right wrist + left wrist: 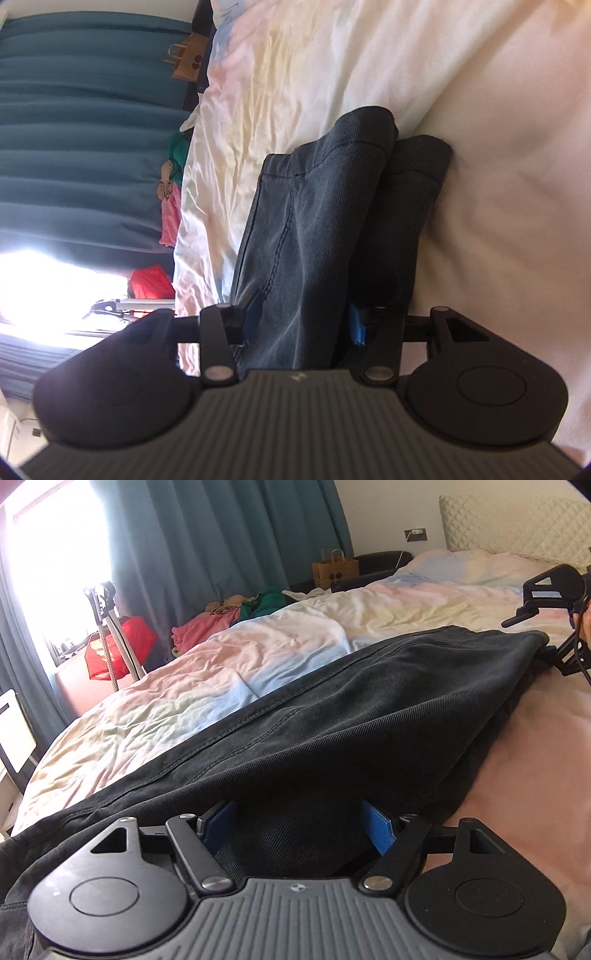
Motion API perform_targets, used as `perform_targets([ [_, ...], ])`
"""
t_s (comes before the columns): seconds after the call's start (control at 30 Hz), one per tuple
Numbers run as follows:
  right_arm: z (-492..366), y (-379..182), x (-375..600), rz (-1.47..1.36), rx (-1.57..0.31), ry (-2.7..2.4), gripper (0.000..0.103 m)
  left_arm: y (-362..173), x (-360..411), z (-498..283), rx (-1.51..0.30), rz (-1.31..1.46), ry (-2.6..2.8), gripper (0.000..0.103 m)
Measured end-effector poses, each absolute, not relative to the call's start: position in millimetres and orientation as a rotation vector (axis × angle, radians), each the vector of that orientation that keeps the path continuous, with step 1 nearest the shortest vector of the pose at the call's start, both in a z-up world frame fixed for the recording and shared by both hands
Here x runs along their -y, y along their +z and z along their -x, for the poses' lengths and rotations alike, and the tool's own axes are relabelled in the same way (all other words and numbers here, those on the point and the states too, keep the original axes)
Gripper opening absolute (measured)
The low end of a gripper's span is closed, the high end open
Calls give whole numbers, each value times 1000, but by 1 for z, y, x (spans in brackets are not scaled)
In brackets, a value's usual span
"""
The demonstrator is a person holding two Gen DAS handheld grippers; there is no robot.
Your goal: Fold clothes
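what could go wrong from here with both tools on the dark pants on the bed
1. The left tool has thick bunched fabric of the dark pants between its blue pads, so layers may slip unevenly and skew the fold.
2. The right tool seems to grip a doubled section; the inner layer could drop out when lifted.
3. The bedsheet is wrinkled and soft, so dragging the pants could pull it along.

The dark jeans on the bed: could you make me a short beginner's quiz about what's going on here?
1. True or false: the jeans lie on a bed.
2. Which gripper has denim between its fingers: A left, B right, C both?
3. Fill in: the curtains are ____ in colour.

Key: 1 true; 2 C; 3 teal.
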State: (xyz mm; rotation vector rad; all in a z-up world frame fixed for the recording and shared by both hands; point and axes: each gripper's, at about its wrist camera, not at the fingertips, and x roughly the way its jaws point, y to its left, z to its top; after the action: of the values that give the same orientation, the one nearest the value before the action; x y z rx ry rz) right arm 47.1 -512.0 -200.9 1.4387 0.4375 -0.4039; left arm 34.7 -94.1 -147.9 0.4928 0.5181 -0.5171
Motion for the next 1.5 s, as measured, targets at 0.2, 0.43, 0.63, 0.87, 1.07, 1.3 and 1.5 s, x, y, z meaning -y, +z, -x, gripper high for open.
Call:
perform_targets([
  [0.2, -52, -195, 510, -1339, -471, -456, 22, -148, 90, -40, -532, -462, -530, 78],
  [0.43, -45, -184, 509, -1279, -423, -505, 6, -152, 95, -33, -491, -501, -536, 78],
  [0.63, -37, -175, 507, -1243, -387, -512, 5, -146, 88, -34, -476, -464, -536, 79],
  [0.87, -28, -167, 502, -1199, -414, -565, 5, -150, 85, -29, -469, -501, -503, 79],
  [1.07, -24, -183, 508, -1263, -469, -572, 5, -146, 75, -27, -481, -478, -475, 46],
  [1.3, -17, -190, 510, -1334, -467, -553, 7, -140, 66, -20, -460, -482, -513, 0],
  [1.5, -14, -192, 509, -1376, -471, -556, 9, -130, 56, -6, -485, -431, -573, 0],
])
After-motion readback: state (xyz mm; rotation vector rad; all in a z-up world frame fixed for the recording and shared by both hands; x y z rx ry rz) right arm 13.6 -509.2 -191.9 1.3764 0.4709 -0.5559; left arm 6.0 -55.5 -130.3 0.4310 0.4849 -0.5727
